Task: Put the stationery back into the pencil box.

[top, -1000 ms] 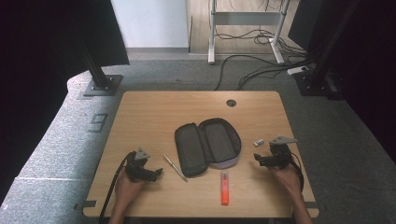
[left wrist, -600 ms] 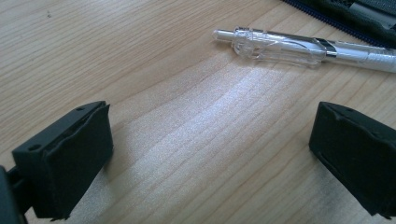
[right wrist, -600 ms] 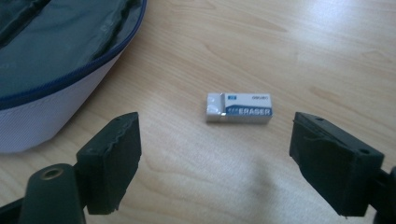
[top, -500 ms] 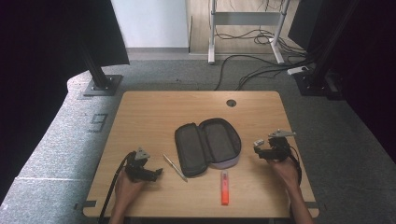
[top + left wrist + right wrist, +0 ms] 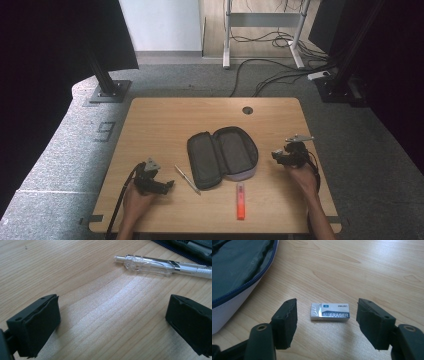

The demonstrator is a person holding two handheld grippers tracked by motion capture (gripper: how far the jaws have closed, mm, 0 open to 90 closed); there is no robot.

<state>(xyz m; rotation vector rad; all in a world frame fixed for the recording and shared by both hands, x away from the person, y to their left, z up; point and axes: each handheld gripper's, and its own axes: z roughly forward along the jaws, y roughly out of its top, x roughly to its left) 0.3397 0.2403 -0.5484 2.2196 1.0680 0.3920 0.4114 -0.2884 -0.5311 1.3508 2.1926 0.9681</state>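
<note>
Wooden tabletop carries an unzipped dark pencil case at its middle. We see our right tongs spread wide with the white eraser lying between the jaws, untouched. Our left tongs are spread too, over bare wood, a clear pen just beyond. An orange marker lies nearer us.

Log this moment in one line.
right tool: open, straddling eraser | left tool: open, near pen | case: unzipped
</note>
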